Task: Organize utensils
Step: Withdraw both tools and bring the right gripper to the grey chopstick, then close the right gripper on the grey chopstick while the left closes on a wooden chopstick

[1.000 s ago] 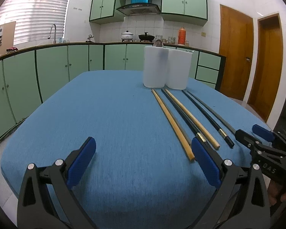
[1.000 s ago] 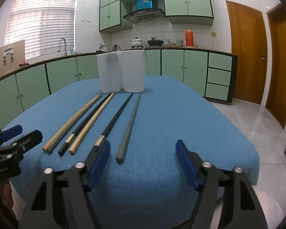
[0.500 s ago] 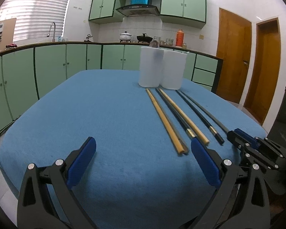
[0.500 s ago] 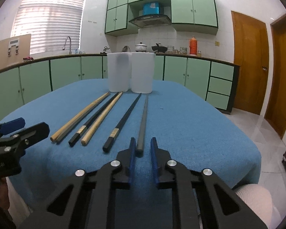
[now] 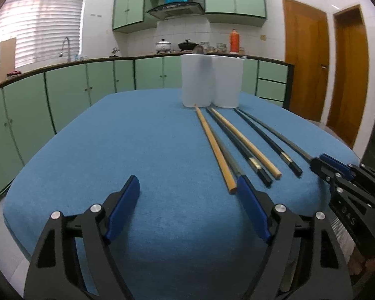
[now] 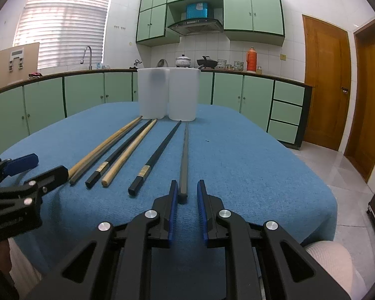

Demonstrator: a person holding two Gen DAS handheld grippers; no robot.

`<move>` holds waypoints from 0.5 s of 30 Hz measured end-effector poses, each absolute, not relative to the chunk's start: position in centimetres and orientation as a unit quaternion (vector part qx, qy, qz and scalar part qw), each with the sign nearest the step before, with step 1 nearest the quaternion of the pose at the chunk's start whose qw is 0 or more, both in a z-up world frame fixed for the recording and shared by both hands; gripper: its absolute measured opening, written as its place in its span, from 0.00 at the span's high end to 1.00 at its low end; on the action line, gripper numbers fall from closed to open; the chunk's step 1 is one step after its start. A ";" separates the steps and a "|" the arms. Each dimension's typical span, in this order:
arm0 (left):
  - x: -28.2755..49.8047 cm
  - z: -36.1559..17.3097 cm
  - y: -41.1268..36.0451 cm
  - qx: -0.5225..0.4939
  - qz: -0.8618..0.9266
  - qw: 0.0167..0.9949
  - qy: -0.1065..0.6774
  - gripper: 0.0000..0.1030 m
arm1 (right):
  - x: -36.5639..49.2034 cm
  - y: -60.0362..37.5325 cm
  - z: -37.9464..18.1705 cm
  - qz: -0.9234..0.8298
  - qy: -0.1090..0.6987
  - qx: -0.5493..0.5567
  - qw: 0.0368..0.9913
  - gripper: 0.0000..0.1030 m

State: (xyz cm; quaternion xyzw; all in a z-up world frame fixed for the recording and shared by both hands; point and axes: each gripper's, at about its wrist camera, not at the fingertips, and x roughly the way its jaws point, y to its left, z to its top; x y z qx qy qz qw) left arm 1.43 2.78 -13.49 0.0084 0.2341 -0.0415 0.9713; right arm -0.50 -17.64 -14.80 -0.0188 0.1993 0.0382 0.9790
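Several chopsticks lie side by side on the blue table (image 6: 250,165), pointing at two white cups (image 6: 168,93). My right gripper (image 6: 186,195) has its jaws narrowed around the near end of the grey chopstick (image 6: 184,155), with small gaps on both sides. The chopstick still lies on the cloth. To its left lie a black chopstick (image 6: 157,155), a wooden one (image 6: 130,155), another black one (image 6: 120,151) and a wooden one (image 6: 105,146). My left gripper (image 5: 187,195) is open and empty, low over the table's near edge, with the wooden chopstick (image 5: 215,147) beside its right finger.
The two white cups (image 5: 211,83) stand together at the far middle of the table; the left one holds something dark. Green kitchen cabinets (image 5: 70,92) run behind the table. Wooden doors (image 6: 325,82) are at the right. The right gripper (image 5: 332,168) shows in the left wrist view.
My right gripper went from wide open to nearly closed around the near end of the grey chopstick. My left gripper stayed open and dropped lower toward the table edge.
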 end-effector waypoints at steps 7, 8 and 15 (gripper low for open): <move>1.1 -13.3 2.1 0.014 -0.062 0.970 0.234 0.37 | -0.5 -17.8 -14.9 0.037 0.200 -0.015 0.979 0.85; 1.3 -13.3 1.9 0.016 -0.066 0.969 0.236 0.40 | -0.5 -17.8 -14.9 0.037 0.200 -0.015 0.979 0.85; 1.6 -13.5 1.2 0.013 -0.078 0.968 0.238 0.63 | -0.4 -17.9 -14.9 0.038 0.201 -0.011 0.979 0.85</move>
